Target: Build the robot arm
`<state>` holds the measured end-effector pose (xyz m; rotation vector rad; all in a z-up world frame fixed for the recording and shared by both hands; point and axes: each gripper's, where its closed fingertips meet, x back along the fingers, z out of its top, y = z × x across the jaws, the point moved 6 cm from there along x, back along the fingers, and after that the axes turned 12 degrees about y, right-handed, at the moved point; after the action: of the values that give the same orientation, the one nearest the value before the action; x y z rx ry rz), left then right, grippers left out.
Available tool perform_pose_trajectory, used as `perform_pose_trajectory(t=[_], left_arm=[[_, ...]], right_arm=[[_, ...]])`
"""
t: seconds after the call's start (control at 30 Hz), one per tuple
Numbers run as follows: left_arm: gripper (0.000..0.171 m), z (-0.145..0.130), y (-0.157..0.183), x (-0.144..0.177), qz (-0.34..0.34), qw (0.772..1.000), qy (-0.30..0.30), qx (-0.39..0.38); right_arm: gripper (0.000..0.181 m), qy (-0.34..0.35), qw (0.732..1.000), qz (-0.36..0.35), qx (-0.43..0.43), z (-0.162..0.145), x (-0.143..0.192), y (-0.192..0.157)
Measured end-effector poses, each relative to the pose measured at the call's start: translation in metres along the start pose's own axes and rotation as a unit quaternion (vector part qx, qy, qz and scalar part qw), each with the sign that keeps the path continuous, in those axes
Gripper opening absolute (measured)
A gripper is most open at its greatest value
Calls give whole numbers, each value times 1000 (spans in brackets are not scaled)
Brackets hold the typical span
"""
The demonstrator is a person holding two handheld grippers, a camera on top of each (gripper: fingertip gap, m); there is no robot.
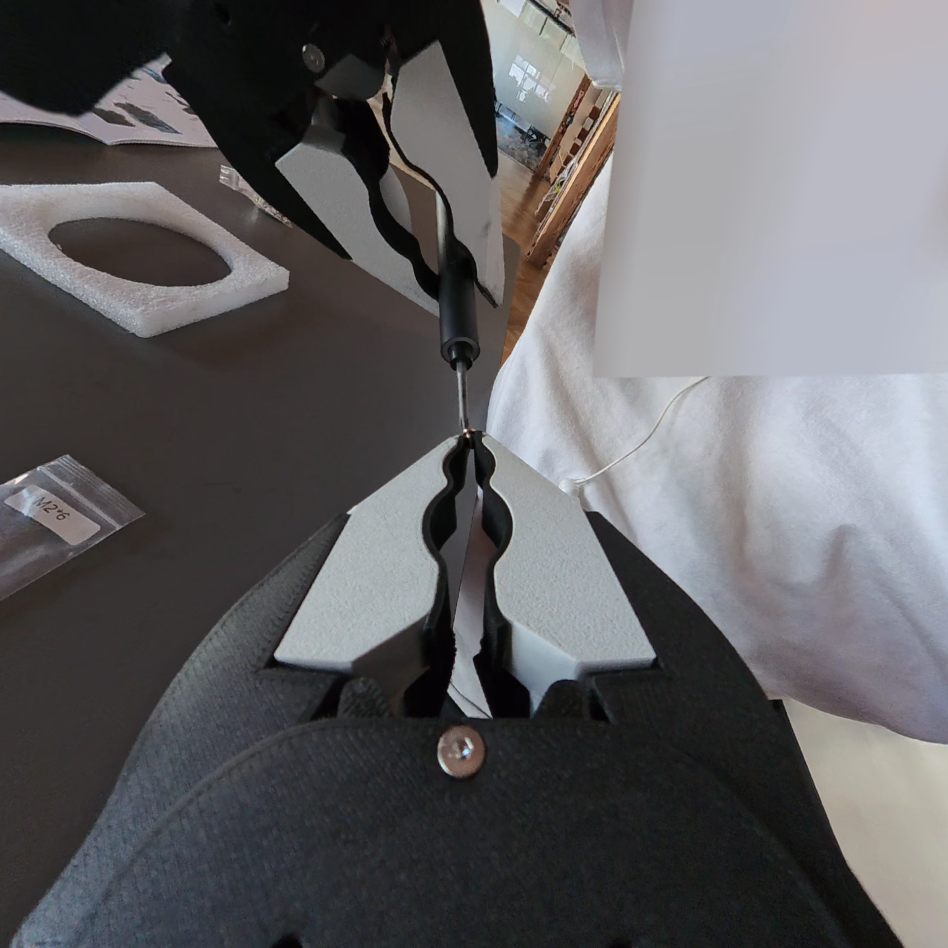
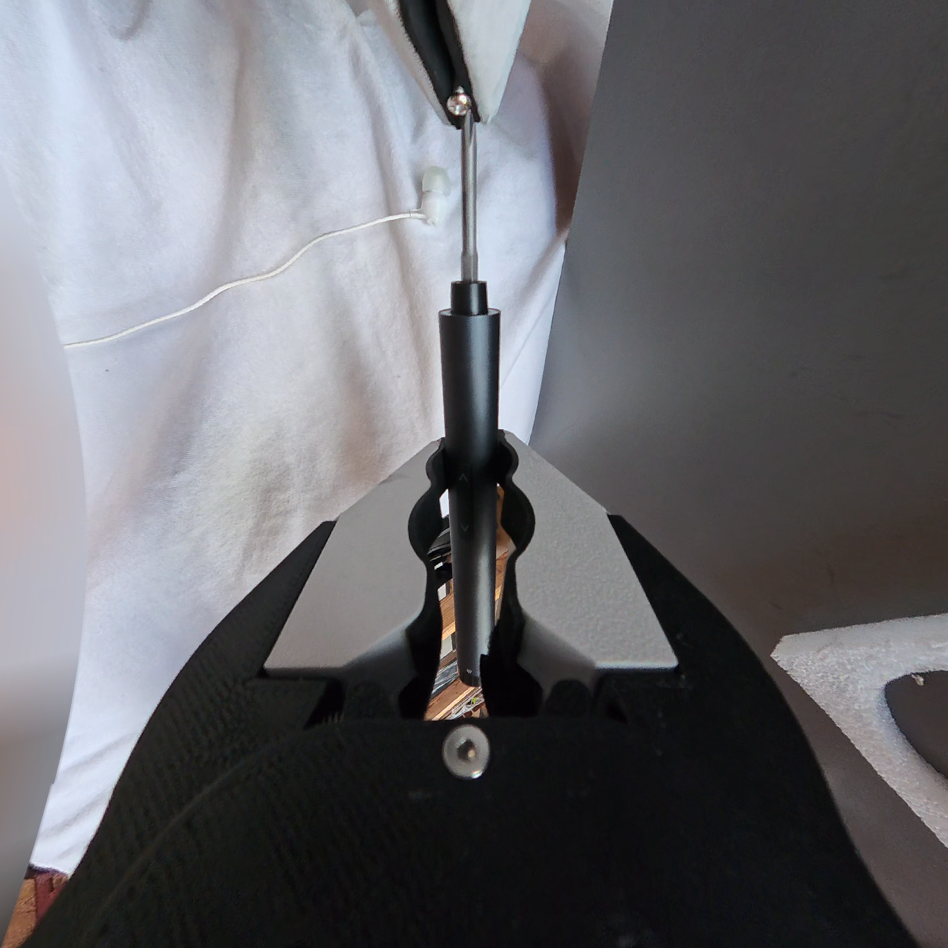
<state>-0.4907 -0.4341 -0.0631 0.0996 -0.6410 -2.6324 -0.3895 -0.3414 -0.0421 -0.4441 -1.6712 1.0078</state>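
My left gripper [image 1: 468, 437] is shut on a tiny metal screw [image 1: 467, 434] pinched at its fingertips, above the edge of the dark table [image 1: 256, 410]. My right gripper [image 2: 471, 445] is shut on a slim black screwdriver [image 2: 469, 390]. The screwdriver's thin metal bit [image 2: 468, 205] points at the screw's round head [image 2: 458, 102] and its tip touches it. In the left wrist view the right gripper [image 1: 451, 267] comes in from the top with the screwdriver [image 1: 458, 313] aimed down at the screw. In the right wrist view the left gripper's fingertips [image 2: 464, 77] show at the top.
A white foam square [image 1: 138, 256] with an oval hole lies on the table, also in the right wrist view [image 2: 867, 682]. A small clear labelled bag [image 1: 51, 518] lies at the left. Printed paper [image 1: 143, 113] lies at the far left. A person in a white shirt [image 1: 718, 513] with a white earphone [image 2: 436, 197] stands close. Spacing between my two grippers at the tips: around 9 cm.
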Motion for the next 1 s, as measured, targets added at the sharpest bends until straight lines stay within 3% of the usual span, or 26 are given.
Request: perform_pose_trajectory(t=[1.0], left_arm=[[1, -4, 2, -3, -13, 1000, -8, 9]], right_arm=[[17, -13, 1000, -4, 1, 0, -3, -3]])
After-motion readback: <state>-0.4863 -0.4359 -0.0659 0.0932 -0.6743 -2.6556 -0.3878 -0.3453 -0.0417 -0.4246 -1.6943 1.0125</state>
